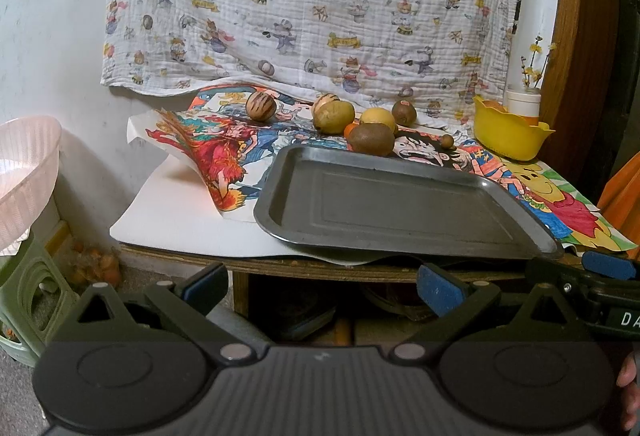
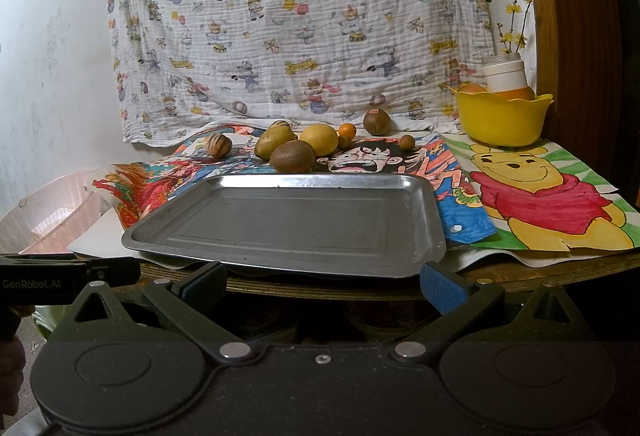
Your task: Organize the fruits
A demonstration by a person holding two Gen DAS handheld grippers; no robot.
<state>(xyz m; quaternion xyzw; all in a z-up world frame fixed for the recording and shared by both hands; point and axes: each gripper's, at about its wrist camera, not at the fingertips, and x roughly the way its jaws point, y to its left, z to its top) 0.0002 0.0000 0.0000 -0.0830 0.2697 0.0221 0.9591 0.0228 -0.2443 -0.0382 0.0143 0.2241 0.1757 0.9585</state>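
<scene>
2 kiwis (image 2: 292, 156), 1 tray (image 2: 424, 232)

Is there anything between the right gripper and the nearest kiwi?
Only the metal tray. It lies flat and bare between the open right gripper and the kiwi, which sits just past the tray's far rim. Nothing stands upright in the path.

Left gripper (image 2: 40, 282) side: I read "GenRobot.AI".
Right gripper (image 1: 624, 318) side: I read only "DA", the rest cut off.
</scene>
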